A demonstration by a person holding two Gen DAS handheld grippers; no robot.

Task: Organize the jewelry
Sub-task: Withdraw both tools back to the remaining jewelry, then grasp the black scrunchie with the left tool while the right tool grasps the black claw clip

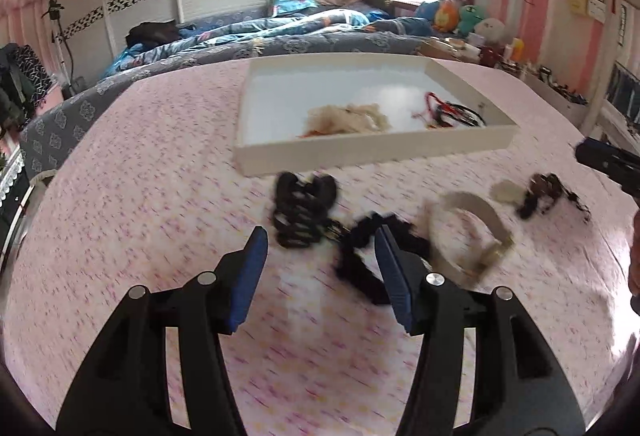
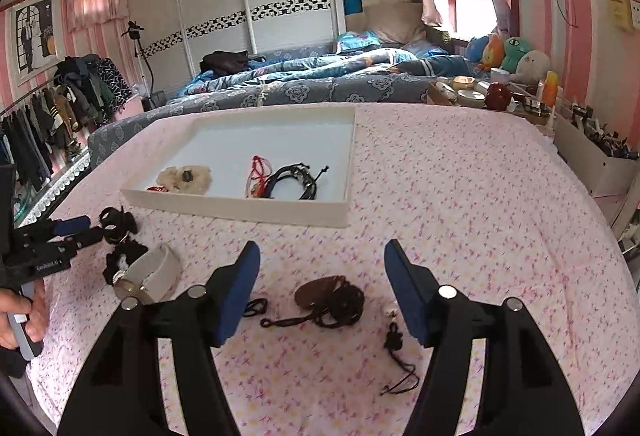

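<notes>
A white tray (image 1: 372,151) (image 2: 240,209) sits on the pink cloth and holds a cream fluffy piece (image 2: 184,177), a red cord (image 2: 258,171) and black bracelets (image 2: 296,177). My left gripper (image 1: 320,236) is open just above a black hair claw (image 1: 302,209) and a black scrunchie (image 1: 360,252); a beige watch (image 1: 472,232) lies to their right. My right gripper (image 2: 320,252) is open above a brown beaded necklace with a pendant (image 2: 330,300). A small black cord charm (image 2: 396,344) lies by its right finger.
A bed with blue bedding (image 2: 312,83) lies behind the table. A white organizer with small items (image 2: 596,159) and jars (image 2: 472,91) stand at the far right. A clothes rack (image 2: 48,115) stands at the left.
</notes>
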